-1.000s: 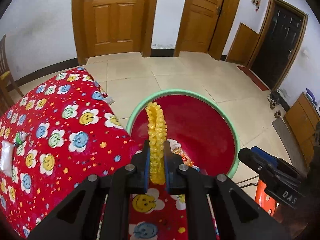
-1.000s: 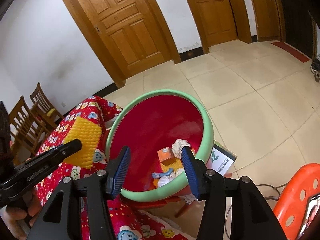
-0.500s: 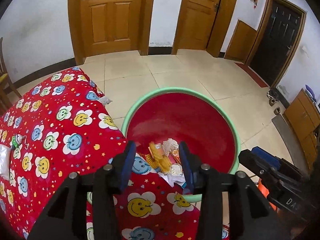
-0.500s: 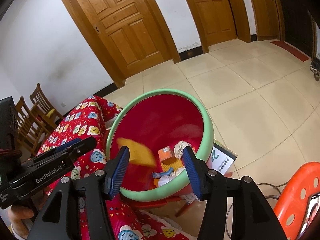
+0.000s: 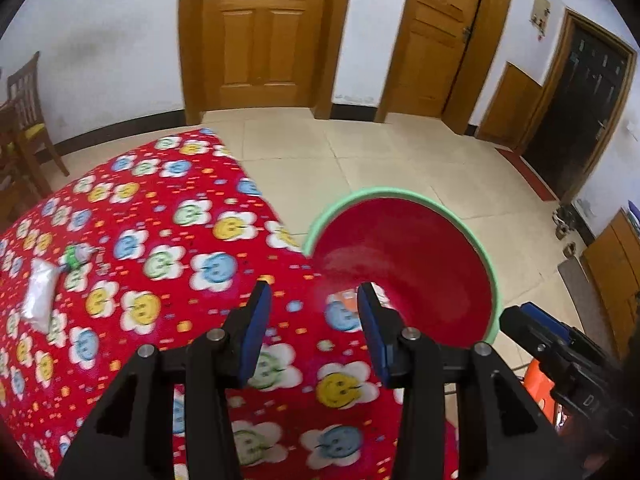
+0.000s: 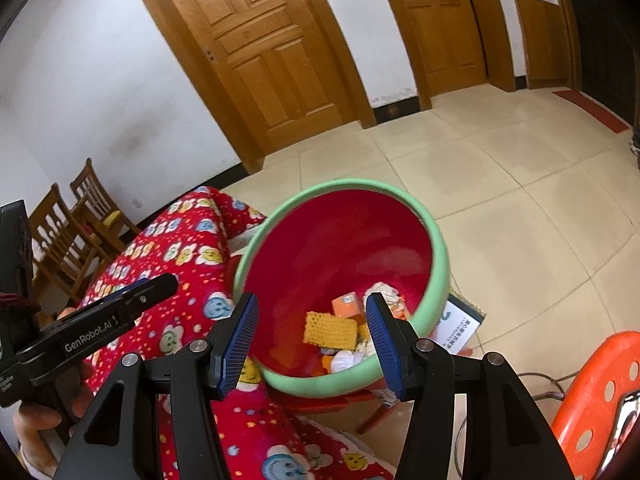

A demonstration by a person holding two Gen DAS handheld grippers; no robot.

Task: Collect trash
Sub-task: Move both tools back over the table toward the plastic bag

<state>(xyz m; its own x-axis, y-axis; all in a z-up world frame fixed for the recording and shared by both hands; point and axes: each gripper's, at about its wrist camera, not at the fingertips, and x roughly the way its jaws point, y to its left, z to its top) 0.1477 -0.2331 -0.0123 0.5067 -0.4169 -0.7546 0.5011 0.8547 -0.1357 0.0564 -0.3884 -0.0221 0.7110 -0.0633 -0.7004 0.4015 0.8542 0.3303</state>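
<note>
The left hand-held gripper [image 5: 314,320] hangs spread and empty over the red flowered tabletop [image 5: 132,216], low in the frame. The right hand-held gripper [image 6: 312,332] is also spread, holding nothing, framing the basin [image 6: 438,276] at centre. The yellow sponge [image 6: 330,330] lies in the basin's bottom among other trash. A white packet [image 5: 38,294] rests at the tabletop's left edge.

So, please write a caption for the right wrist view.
Open right gripper above red basin containing yellow sponge.
</note>
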